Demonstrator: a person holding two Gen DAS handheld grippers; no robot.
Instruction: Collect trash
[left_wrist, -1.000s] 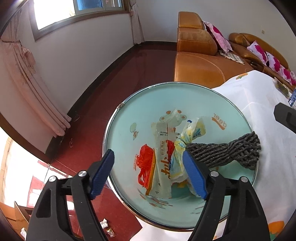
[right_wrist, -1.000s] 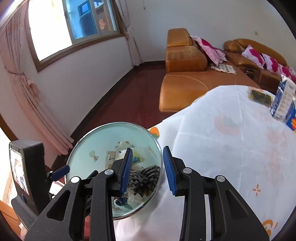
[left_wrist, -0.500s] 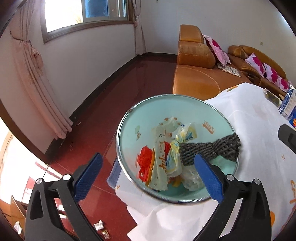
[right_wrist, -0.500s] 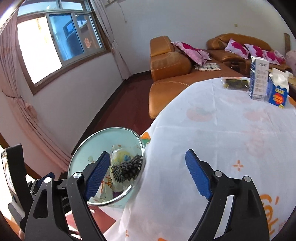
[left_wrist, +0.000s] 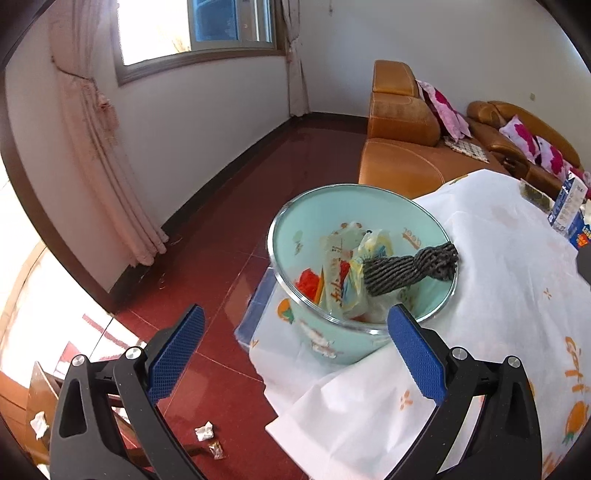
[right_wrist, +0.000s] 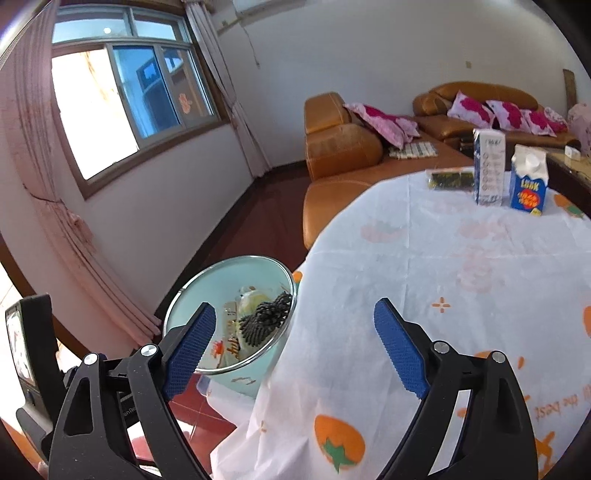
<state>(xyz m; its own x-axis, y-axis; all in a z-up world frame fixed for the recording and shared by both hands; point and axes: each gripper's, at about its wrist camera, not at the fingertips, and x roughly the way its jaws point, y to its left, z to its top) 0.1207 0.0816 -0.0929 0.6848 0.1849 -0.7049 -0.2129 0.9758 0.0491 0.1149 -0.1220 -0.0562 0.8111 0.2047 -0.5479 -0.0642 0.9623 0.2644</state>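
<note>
Bin (left_wrist: 295, 229) holds one mesh roll (left_wrist: 410, 267) (several wrappers (left_wrist: 341, 280)).

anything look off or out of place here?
Yes. The dark netted wad is not fully in the mint bin: one end drapes over its rim on the table side. Crumpled scraps lie on the red floor, uncollected. Both the left gripper and right gripper are open and empty.

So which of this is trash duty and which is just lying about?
Job: bin holding wrappers and grey mesh; floor scraps; both cartons, maybe.

Lying about: sofa, cushions, curtain, tablecloth.
</note>
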